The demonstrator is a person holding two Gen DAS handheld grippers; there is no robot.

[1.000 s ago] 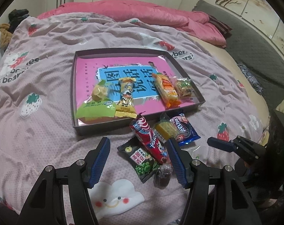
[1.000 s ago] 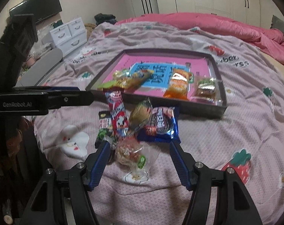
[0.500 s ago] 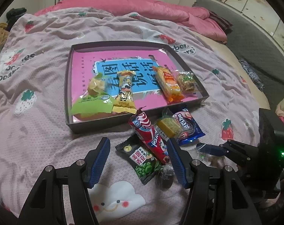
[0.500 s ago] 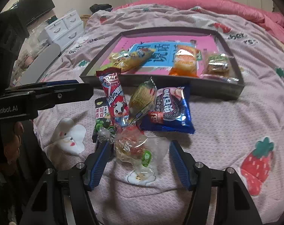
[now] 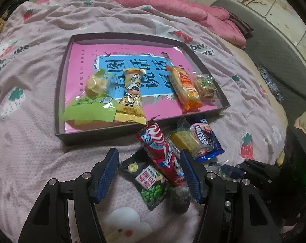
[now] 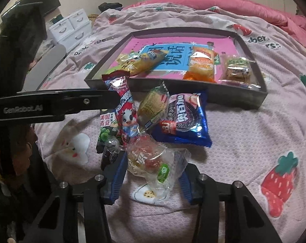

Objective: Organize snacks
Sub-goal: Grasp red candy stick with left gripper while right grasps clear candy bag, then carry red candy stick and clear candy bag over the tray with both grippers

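Loose snacks lie on the pink bedspread in front of a dark tray (image 5: pixel 60 93). My left gripper (image 5: pixel 149 162) hangs open just above a red stick pack (image 5: pixel 161 154) and a black green-pea packet (image 5: pixel 151 184); the pads touch neither. My right gripper (image 6: pixel 153 170) is closing on a clear packet (image 6: pixel 151 162) with a red and yellow snack inside, and both pads touch its wrapper. A blue cookie pack (image 6: pixel 183 117) and a yellow cracker packet (image 6: pixel 153 105) lie just beyond it. A small dark candy (image 6: pixel 110 154) rests by the left pad.
In the tray (image 6: pixel 254 101) lie a green packet (image 5: pixel 90 111), a yellow cow-print packet (image 5: pixel 130 99), an orange packet (image 5: pixel 185 87) and a clear biscuit packet (image 5: pixel 205 85). A pink quilt (image 5: pixel 173 2) is bunched at the far side. White drawers (image 6: pixel 72 28) stand left of the bed.
My left gripper has sunk closer to the red stick pack and the pea packet. The right gripper's jaws have narrowed onto the clear packet.
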